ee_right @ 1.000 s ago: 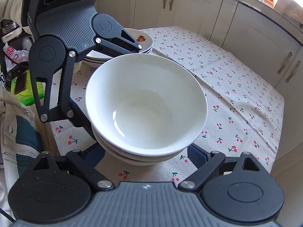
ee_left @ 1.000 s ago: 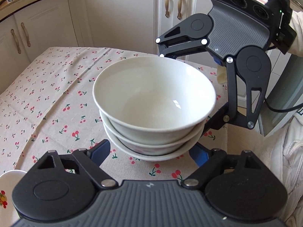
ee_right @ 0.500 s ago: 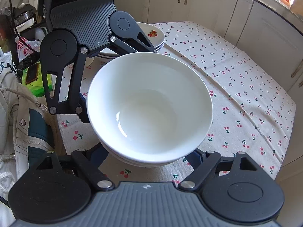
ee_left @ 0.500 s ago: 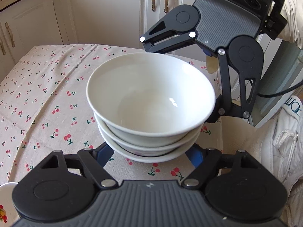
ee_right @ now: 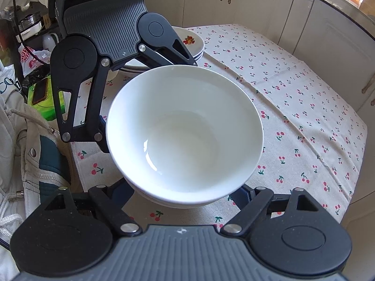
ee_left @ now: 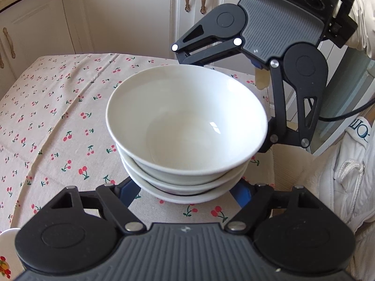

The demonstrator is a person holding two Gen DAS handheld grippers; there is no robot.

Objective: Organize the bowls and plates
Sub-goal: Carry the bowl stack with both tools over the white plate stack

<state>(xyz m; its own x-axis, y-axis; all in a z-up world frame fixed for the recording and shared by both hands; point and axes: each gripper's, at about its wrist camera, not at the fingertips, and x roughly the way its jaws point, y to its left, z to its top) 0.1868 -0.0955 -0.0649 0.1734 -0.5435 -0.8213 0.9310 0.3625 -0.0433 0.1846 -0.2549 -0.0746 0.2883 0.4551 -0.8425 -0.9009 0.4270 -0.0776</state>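
Observation:
Three white bowls sit nested in one stack (ee_left: pixel 187 126) over the cherry-print tablecloth (ee_left: pixel 58 117). My left gripper (ee_left: pixel 186 193) reaches under the lowest bowl from the near side. Its blue fingers (ee_left: pixel 130 190) press against the base on both sides. From the opposite side my right gripper (ee_right: pixel 185 195) holds the same bowl stack (ee_right: pixel 185 128), its blue fingers (ee_right: pixel 241 196) tight against the bottom bowl. The bowl rims hide all fingertips. I cannot tell whether the stack rests on the cloth or hangs just above it.
A stack of plates (ee_right: pixel 191 44) with a fruit motif stands behind the left gripper. A green box (ee_right: pixel 44 98) and bags lie off the table's edge. A person's white jacket (ee_left: pixel 346 175) is close by. White cabinets (ee_left: pixel 129 11) surround the table.
The jaws of both grippers have narrowed onto the base of the bowl stack. Both views have tipped slightly, and the stack sits a little more centred between the fingers.

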